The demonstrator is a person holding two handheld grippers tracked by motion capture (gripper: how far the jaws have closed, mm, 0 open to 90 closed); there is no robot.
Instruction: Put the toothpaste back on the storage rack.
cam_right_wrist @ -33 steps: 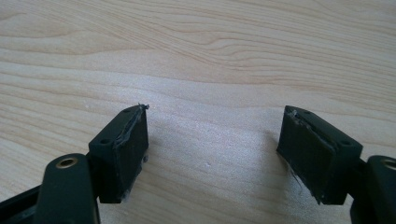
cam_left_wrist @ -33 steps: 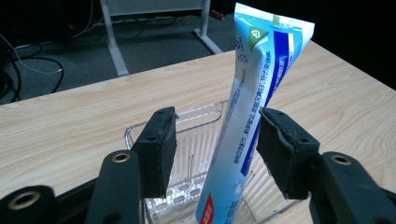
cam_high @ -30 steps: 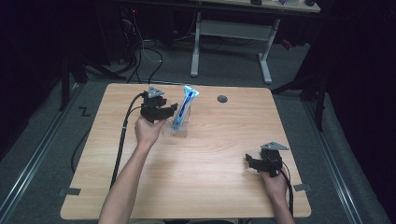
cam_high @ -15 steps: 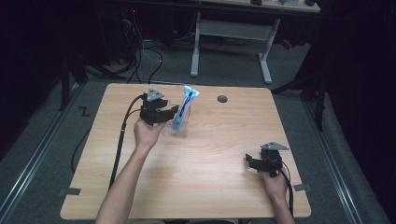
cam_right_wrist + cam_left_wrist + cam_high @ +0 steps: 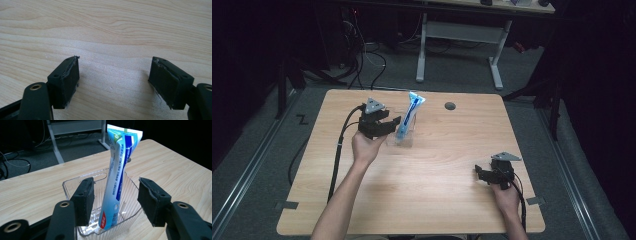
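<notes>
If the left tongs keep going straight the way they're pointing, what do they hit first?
Most likely the near wall of the clear plastic box, just ahead of the open left tongs. The toothpaste tube standing inside it comes next, though depth is hard to judge.

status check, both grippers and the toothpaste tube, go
Left hand-held gripper open, straddling toothpaste tube upright in clear plastic container. Right hand-held gripper open over bare table. Nothing obstructing.
</notes>
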